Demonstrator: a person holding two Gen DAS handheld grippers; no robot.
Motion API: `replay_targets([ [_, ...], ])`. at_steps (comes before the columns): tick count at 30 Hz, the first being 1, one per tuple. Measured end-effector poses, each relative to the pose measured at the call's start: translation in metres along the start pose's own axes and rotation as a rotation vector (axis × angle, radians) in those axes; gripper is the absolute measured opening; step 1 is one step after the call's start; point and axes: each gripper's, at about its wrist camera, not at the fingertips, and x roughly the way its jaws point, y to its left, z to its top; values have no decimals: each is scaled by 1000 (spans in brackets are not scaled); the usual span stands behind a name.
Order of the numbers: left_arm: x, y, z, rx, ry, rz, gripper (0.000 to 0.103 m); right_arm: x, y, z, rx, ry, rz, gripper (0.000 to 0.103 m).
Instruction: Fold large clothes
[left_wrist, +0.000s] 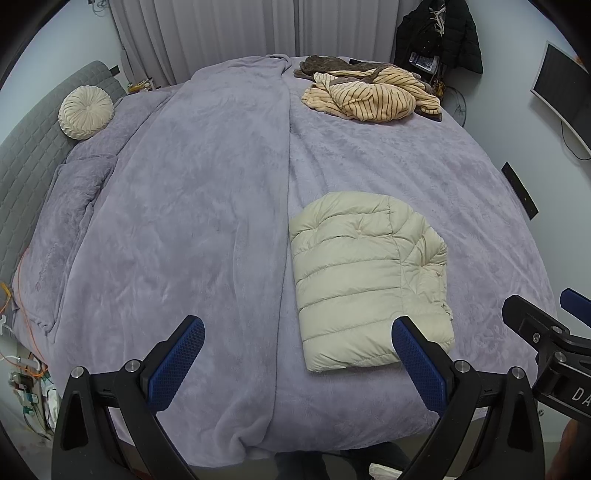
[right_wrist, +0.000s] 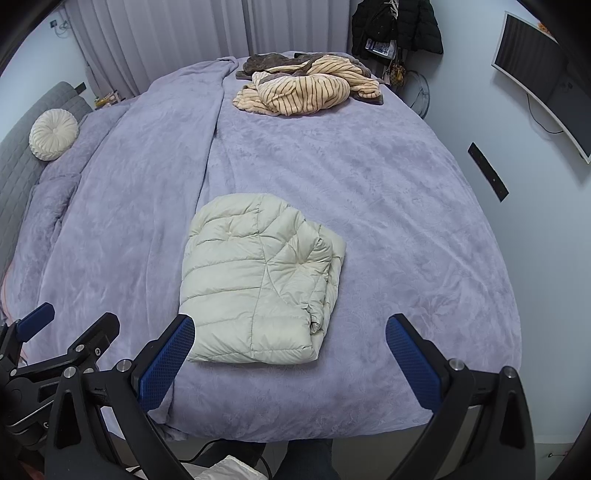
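Observation:
A cream puffer jacket (left_wrist: 369, 280) lies folded into a compact rectangle on the lilac bed cover (left_wrist: 184, 221), near the bed's front edge. It also shows in the right wrist view (right_wrist: 258, 280). My left gripper (left_wrist: 297, 354) is open and empty, held above the front edge, just left of the jacket. My right gripper (right_wrist: 290, 350) is open and empty, just in front of the jacket. Each gripper shows at the edge of the other's view: the right gripper (left_wrist: 546, 325) and the left gripper (right_wrist: 70, 332).
A heap of striped tan and brown clothes (left_wrist: 373, 92) lies at the far end of the bed. A round cream cushion (left_wrist: 85, 112) rests against the grey headboard (left_wrist: 26, 158) on the left. A monitor (right_wrist: 543, 74) hangs on the right wall. Dark coats (left_wrist: 439, 33) hang at the back.

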Motion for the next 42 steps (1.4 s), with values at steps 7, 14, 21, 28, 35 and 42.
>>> replay_targets([
  [7, 0, 1, 0, 0, 0, -1, 102, 0, 0, -1, -1, 0, 0, 103],
  [14, 0, 1, 1, 0, 1, -1, 102, 0, 0, -2, -1, 1, -1, 103],
  [21, 2, 3, -2, -3, 3, 0, 102, 0, 1, -1, -2, 3, 0, 103],
  [28, 2, 3, -2, -3, 3, 0, 102, -1, 1, -2, -1, 3, -1, 103],
  [35, 2, 2, -3, -3, 5, 2, 102, 0, 1, 0, -1, 4, 0, 103],
  [42, 2, 5, -7, -5, 5, -5, 102, -1, 1, 0, -2, 5, 0, 103],
])
